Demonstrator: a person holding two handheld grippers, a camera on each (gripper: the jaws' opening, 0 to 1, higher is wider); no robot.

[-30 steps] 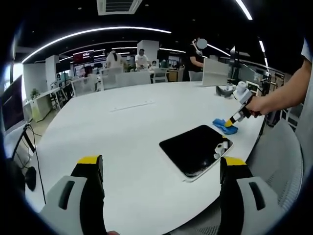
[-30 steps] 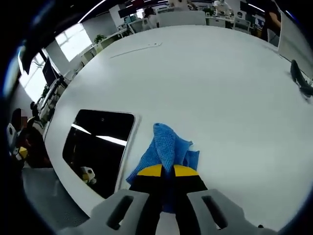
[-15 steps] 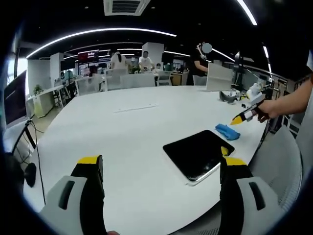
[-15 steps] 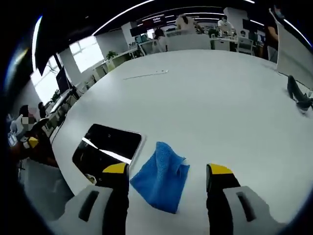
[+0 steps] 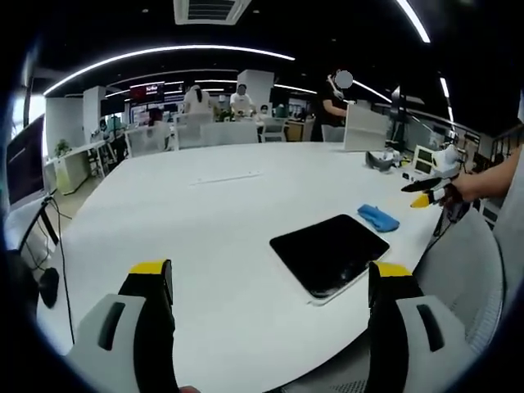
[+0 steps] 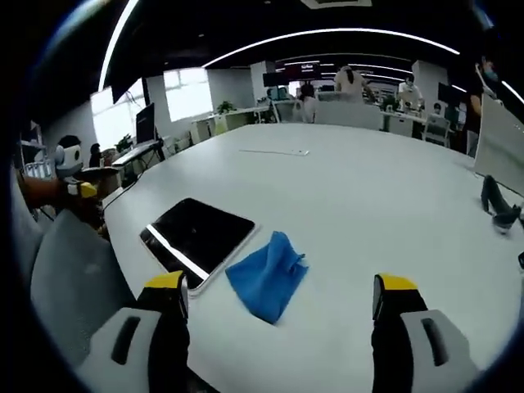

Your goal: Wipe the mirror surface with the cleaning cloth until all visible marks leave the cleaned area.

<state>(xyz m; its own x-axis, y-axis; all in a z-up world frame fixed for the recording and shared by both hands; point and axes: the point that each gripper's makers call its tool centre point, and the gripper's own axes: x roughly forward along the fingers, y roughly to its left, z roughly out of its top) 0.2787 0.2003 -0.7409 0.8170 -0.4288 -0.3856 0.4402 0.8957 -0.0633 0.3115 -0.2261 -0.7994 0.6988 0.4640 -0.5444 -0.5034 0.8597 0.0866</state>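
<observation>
Your left gripper (image 5: 270,286): 2 fingers spread wide, holding nothing. Your right gripper (image 6: 278,303): fingers wide apart, touching nothing. Blue cloth (image 6: 268,275) lies on white table (image 6: 368,196), just beside dark mirror (image 6: 196,237).

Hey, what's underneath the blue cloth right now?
The blue cloth lies crumpled on the bare white table, just beside the mirror, not on it. Whatever sits under its folds is covered.
</observation>
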